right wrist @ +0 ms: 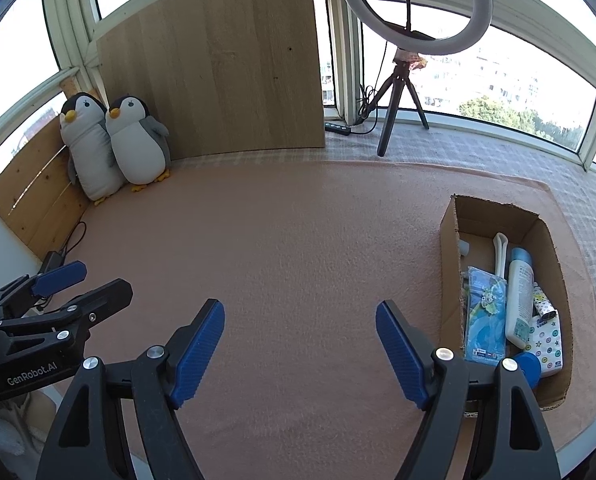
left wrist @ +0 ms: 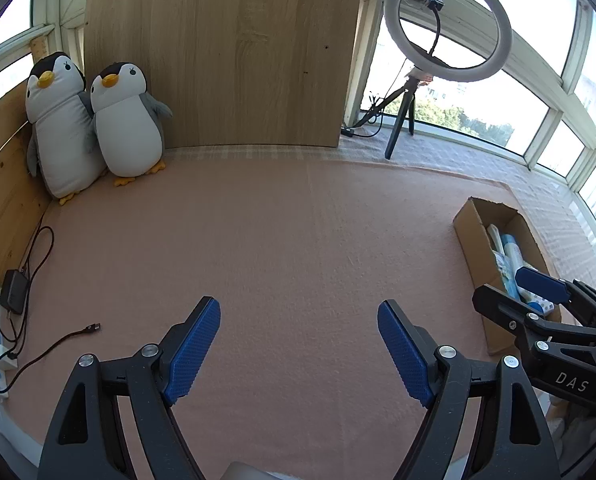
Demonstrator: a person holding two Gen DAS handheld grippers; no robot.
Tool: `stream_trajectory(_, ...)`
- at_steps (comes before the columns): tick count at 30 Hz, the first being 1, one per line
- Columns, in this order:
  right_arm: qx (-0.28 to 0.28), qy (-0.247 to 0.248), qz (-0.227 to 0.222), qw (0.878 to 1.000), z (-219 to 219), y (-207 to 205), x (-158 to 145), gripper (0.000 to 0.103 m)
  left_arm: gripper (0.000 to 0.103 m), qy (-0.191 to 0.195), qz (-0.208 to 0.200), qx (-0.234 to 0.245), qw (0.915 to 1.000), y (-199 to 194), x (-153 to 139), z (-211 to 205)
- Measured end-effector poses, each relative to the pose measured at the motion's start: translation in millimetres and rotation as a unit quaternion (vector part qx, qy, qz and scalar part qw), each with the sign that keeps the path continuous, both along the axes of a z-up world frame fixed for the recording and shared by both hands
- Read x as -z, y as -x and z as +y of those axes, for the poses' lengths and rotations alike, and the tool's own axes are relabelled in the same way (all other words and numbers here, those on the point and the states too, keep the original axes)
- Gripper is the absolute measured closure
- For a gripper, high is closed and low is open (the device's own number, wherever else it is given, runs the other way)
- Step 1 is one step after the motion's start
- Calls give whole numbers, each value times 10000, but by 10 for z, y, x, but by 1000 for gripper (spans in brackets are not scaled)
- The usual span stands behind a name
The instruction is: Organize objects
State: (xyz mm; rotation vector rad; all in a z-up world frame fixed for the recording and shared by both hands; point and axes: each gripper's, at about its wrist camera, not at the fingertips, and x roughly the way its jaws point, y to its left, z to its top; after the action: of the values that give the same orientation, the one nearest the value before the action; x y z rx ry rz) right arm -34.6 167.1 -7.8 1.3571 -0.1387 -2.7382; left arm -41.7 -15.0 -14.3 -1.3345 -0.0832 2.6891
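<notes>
Both the left hand-held gripper (left wrist: 298,348) and right hand-held gripper (right wrist: 299,350) hang released, empty, over the pink blanket (right wrist: 298,240). The cardboard box (right wrist: 449,240) of toiletries sits right; a careless reach could crumple its wall.

Penguins (right wrist: 116,148) back-left corner, box (right wrist: 449,280) right w/ bottle (right wrist: 519,296) inside, ring light (right wrist: 413,4) behind

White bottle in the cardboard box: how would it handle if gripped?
The white bottle lies on its side, so it may roll once freed. Its smooth rounded body could slip between pads. It probably feels stiff, not floppy.
</notes>
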Motion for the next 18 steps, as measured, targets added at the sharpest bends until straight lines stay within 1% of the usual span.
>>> stream_trajectory(12,-14,54,-116,9999,13,77,84,28,18,29,-108,-51,9999,99,109,-4)
stream_trajectory(18,3,127,-258,9996,40,134,186,28,18,14,-175,-53,9998,183,236,-20)
